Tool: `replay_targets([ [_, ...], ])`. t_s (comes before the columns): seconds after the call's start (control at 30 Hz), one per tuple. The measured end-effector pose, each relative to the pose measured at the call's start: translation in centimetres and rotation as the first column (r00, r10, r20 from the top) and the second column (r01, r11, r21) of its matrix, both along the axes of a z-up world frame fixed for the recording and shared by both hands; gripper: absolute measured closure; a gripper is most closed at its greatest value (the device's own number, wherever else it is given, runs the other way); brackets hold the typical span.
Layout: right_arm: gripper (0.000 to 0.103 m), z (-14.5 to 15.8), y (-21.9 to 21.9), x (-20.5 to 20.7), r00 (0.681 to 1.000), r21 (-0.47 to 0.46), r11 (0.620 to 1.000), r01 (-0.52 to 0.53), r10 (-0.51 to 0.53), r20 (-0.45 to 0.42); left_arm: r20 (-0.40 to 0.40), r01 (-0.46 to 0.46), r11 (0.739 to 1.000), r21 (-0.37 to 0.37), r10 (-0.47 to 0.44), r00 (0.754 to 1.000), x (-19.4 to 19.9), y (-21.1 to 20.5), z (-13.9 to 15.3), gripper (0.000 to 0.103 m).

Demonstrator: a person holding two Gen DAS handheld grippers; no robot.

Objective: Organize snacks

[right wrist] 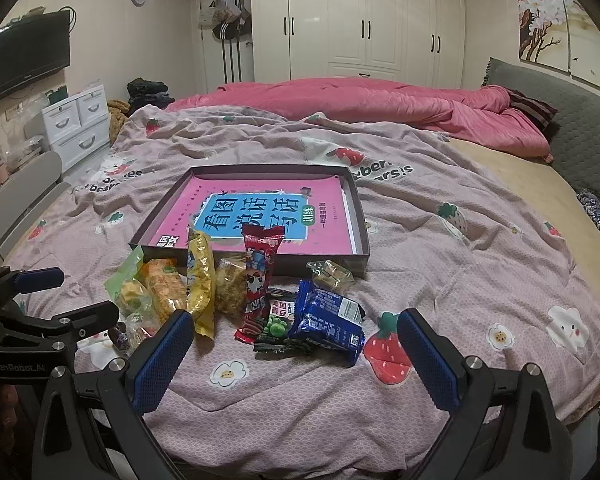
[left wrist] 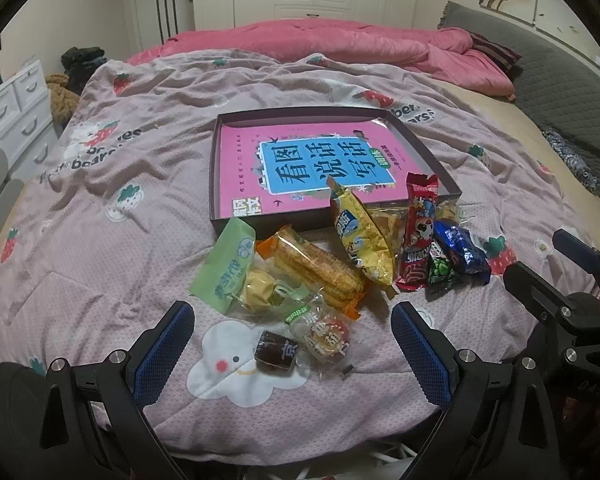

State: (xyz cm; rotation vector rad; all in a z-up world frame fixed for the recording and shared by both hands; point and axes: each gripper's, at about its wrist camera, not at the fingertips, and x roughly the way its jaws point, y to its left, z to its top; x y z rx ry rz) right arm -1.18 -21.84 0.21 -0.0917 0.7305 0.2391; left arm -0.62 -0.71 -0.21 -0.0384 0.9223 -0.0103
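Several light, crinkly snack packets (left wrist: 340,264) lie heaped on the quilt (left wrist: 120,168) before the shallow box (left wrist: 216,168), probably slippery, best pinched at sealed ends; both grippers (left wrist: 292,344) (right wrist: 296,344) hover spread, empty.

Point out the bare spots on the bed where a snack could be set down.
Free: the quilt right of the box, and the stretch left of the box beyond the green packet. Inside the box only a pink book lies. Crowded: the strip along the box's near wall, from green packet to blue packet.
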Motion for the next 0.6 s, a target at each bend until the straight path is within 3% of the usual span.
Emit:
replay_targets([
  [0.6,0.001,-0.6,0.3,1.0,0.999,0.018,1.0,-0.025,0.026,-0.036,-0.078,-0.028,0.999,-0.043,0.025,0.997,0.9,1.3,-1.6,0.004],
])
